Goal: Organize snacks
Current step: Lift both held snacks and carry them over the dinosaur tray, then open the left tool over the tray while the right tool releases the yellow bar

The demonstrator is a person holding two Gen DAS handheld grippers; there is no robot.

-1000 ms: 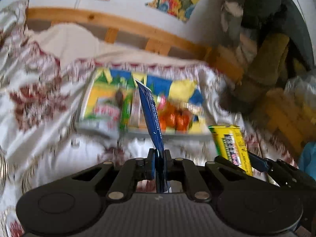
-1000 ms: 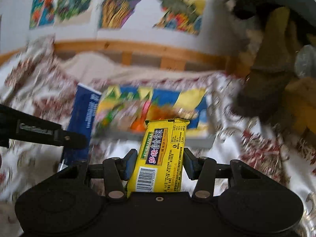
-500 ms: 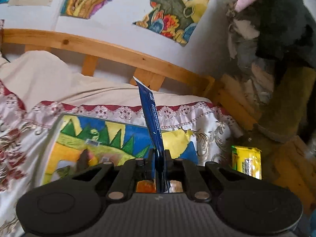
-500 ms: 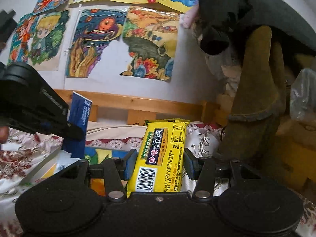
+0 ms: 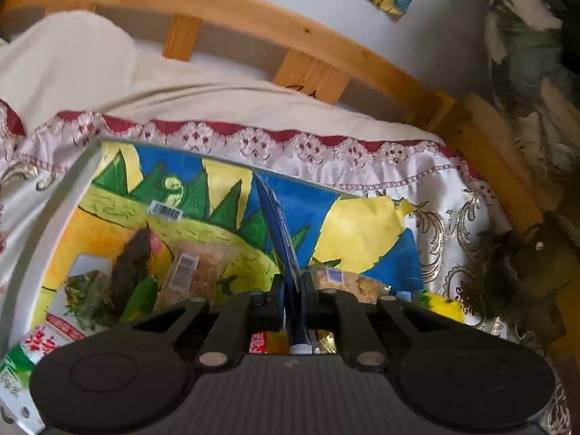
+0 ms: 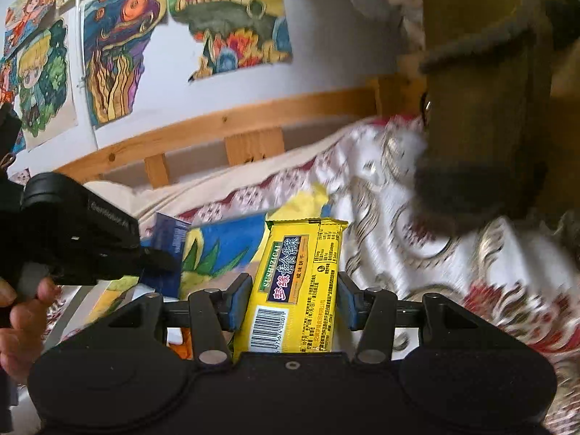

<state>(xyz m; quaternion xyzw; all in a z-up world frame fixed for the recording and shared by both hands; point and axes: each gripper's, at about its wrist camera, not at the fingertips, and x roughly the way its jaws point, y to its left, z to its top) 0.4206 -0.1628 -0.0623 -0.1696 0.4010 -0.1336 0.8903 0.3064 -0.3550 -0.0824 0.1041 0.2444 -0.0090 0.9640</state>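
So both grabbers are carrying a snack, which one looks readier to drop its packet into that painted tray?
Probably the left. The left gripper, shut on the blue packet, sits directly over the painted tray with its snacks. The right gripper, clamping the yellow packet, looks nearer the tray's edge, over the patterned cloth.

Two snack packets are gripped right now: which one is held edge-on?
The thin dark blue packet in the left gripper stands edge-on; the yellow biscuit packet in the right gripper lies flat, label up.

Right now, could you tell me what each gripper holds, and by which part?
Left gripper: blue packet, pinched at its lower end. Right gripper: yellow packet, gripped across its sides.
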